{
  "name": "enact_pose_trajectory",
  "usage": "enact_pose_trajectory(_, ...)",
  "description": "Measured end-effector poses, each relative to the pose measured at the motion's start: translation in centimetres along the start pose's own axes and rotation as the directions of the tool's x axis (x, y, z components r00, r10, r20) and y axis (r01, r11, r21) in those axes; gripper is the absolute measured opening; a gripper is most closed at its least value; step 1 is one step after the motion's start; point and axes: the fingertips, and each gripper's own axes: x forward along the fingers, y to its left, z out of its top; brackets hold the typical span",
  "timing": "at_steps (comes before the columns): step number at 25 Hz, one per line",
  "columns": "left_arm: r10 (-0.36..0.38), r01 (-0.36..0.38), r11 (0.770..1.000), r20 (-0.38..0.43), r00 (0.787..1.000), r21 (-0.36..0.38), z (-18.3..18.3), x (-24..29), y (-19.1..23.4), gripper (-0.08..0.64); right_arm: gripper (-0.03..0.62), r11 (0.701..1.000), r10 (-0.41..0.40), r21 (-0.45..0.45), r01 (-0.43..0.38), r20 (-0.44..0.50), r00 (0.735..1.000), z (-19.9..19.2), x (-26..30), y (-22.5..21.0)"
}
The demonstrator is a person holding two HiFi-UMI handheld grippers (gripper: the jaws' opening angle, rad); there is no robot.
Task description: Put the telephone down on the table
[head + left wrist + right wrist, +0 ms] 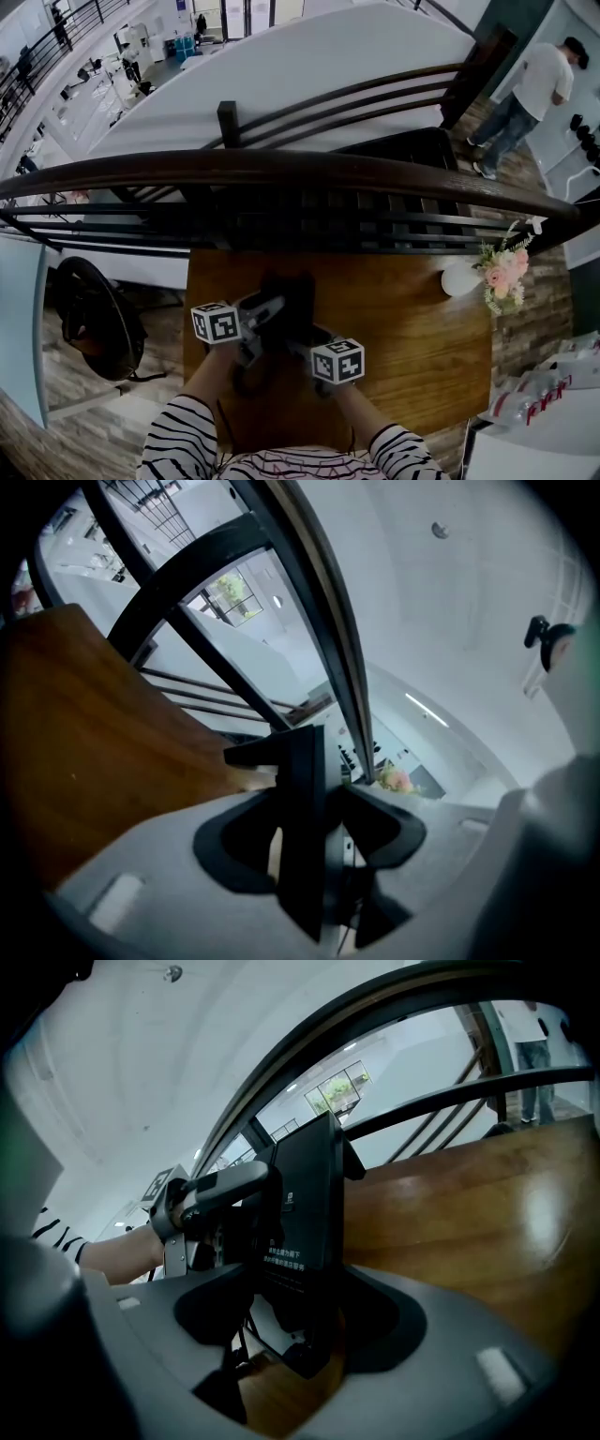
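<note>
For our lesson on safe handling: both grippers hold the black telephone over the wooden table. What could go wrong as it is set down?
1. The left gripper and right gripper each hold one side of the telephone; if one lets go first, it could tip onto the table.
2. Thin cables hang under it and might get trapped beneath, leaving it unsteady.

light: bright, diffuse, from far windows + overhead | head view: near side dim, telephone (286, 302) near-black, no detail | gripper views: strong fisheye, dark corners, near edge blurred | table (487, 1194): soft glare right
</note>
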Motion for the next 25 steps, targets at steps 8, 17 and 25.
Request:
enact_pose_trajectory(8,0.017,-0.017,0.999,-0.01,1.0,-0.043,0.3,0.9,2.3,0.218,0.287,1.0,-0.009,0.016,0.01,-0.033,0.999,0.4,1.4,-1.2)
enact_pose_trajectory(17,0.015,-0.016,0.998,-0.016,1.0,-0.055,0.8,2.0,3.2,0.218,0.284,1.0,-0.012,0.024,0.013,-0.047,0.999,1.3,1.6,-2.2)
enact_pose_trajectory(25,-0.002,0.003,0.998,0.013,1.0,-0.063,0.3,1.2,3.0,0.219,0.303,0.999,-0.017,0.03,0.018,-0.021,1.0,0.3,1.9,-2.1)
